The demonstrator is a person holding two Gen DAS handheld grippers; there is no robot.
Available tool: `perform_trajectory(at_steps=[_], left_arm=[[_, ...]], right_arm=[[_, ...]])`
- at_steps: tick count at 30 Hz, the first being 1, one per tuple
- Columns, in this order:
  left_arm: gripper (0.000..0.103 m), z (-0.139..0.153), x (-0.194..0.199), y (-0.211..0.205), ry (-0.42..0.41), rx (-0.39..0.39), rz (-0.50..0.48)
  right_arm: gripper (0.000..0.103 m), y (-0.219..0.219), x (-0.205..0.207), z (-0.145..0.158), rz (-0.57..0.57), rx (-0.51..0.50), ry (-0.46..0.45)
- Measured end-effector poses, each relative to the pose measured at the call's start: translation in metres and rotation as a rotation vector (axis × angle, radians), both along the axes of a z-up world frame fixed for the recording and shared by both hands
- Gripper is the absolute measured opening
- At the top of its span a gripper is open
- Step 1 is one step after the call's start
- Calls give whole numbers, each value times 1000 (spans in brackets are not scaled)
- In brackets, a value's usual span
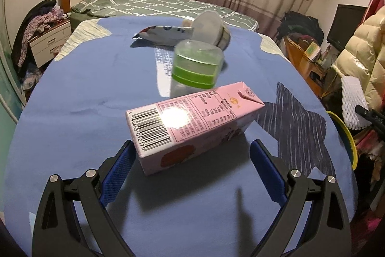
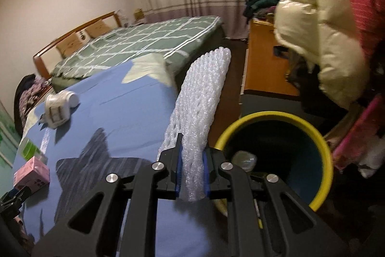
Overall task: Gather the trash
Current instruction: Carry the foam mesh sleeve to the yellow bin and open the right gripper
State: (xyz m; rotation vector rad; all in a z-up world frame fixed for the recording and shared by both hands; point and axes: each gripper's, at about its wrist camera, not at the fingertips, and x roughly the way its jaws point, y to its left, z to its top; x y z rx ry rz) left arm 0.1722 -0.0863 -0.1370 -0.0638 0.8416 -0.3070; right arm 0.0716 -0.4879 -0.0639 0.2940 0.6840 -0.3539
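A pink drink carton (image 1: 192, 124) lies on its side on the blue cloth (image 1: 84, 93). My left gripper (image 1: 192, 155) is open, its blue pads on either side of the carton's near end without pressing on it. Behind the carton stand a clear bottle with a green cap (image 1: 196, 66), a tipped plastic cup (image 1: 208, 27) and a snack wrapper (image 1: 163, 34). My right gripper (image 2: 192, 160) is shut on a white foam net sleeve (image 2: 199, 98), held upright beside the yellow-rimmed bin (image 2: 322, 143). The same sleeve (image 1: 352, 104) and bin rim (image 1: 349, 136) show at the right of the left wrist view.
A clear crumpled item (image 2: 244, 159) lies inside the bin. Cream and pink padded jackets (image 2: 320, 23) hang above the bin. A green checked bed (image 1: 156, 4) lies beyond the cloth. A wooden cabinet (image 2: 264, 64) stands to the right, and a bedside drawer unit (image 1: 48, 42) to the left.
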Motion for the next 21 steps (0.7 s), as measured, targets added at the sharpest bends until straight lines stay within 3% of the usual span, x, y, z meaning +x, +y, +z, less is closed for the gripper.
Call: perform_trajectory(at_steps=[6, 18, 20, 21], left_arm=[[94, -1, -2, -22, 14, 8, -52], [94, 1, -33, -117, 54, -8, -322], [94, 7, -39, -118, 42, -2, -325], [94, 11, -41, -115, 31, 1, -309]], right_arm=[[14, -34, -18, -14, -61, -18, 48], [16, -72, -28, -53, -135, 9, 125], [18, -74, -28, -58, -137, 10, 137], [26, -74, -28, -60, -142, -1, 149]])
